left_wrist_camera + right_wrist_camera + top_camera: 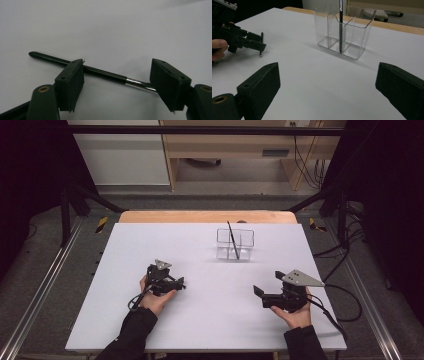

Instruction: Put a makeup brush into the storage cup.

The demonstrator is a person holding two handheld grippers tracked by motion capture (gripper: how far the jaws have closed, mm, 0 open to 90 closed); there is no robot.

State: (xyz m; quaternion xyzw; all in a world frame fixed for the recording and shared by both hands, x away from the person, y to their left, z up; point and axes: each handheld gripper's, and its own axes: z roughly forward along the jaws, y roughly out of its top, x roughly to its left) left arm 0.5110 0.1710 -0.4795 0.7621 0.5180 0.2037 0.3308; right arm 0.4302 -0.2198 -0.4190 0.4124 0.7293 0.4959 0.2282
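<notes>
Pen [82, 68] lies flat on the white table [210, 320] between your left gripper [117, 82] jaws, which are spread wide w/ nothing clamped, probably lined up to pinch the barrel. In the high view that's left of centre. Right gripper [327, 87] jaws also apart, idle at lower right. Clear organiser [235, 244], upper centre, already has one pen standing [232, 240], so it's likely the drop spot.

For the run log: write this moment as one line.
left hand-held gripper: open astride brush | right hand-held gripper: open, idle | organizer: one brush upright
</notes>
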